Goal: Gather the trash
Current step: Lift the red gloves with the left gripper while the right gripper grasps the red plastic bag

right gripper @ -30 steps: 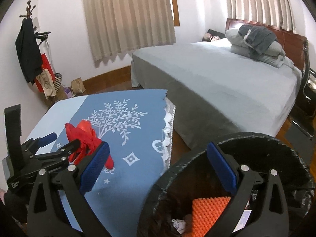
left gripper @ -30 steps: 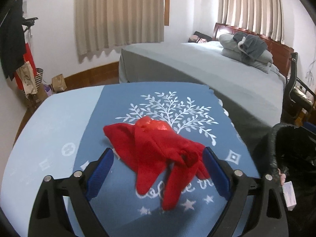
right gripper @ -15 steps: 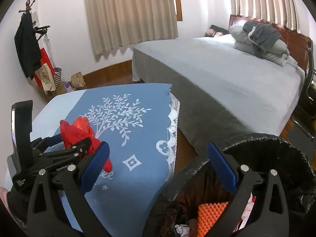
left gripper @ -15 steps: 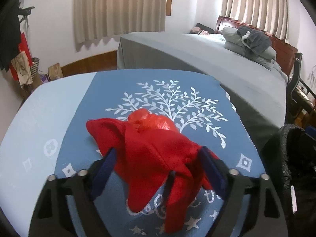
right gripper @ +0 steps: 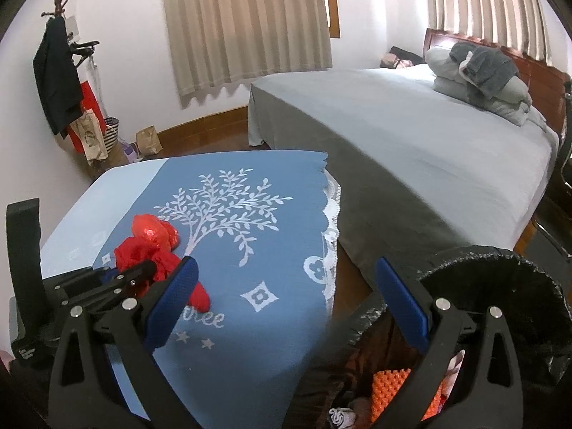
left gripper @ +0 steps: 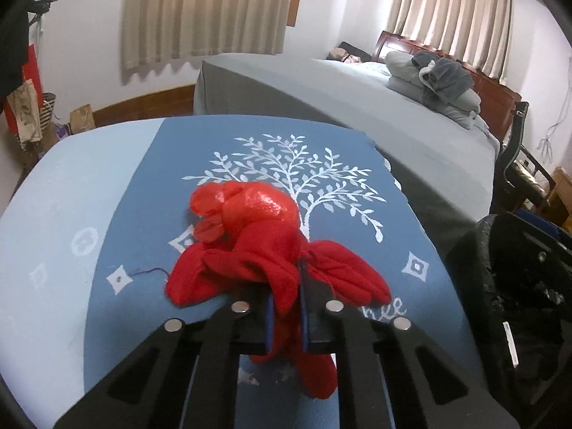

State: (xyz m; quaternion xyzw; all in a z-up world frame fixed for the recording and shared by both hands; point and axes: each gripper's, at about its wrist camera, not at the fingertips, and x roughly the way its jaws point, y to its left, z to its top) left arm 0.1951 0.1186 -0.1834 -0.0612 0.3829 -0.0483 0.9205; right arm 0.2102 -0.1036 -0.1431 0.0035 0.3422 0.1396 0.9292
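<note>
A red fabric glove lies bunched on the blue tablecloth, with a crumpled red plastic bag touching its far side. My left gripper is shut on the glove, a fold of red cloth pinched between its blue pads. In the right wrist view the glove and the bag sit at the left, held by the left gripper. My right gripper is open and holds nothing, hanging over the table's right edge and the black-lined trash bin.
The bin stands right of the table and holds an orange spiky item and other scraps. A grey bed fills the far right. A coat stand and paper bags are by the left wall, and a chair is beside the bed.
The left gripper's jaws came together from wide open onto the red glove, bunching it. The right gripper drifted slightly; the bin now sits further right in its view.
</note>
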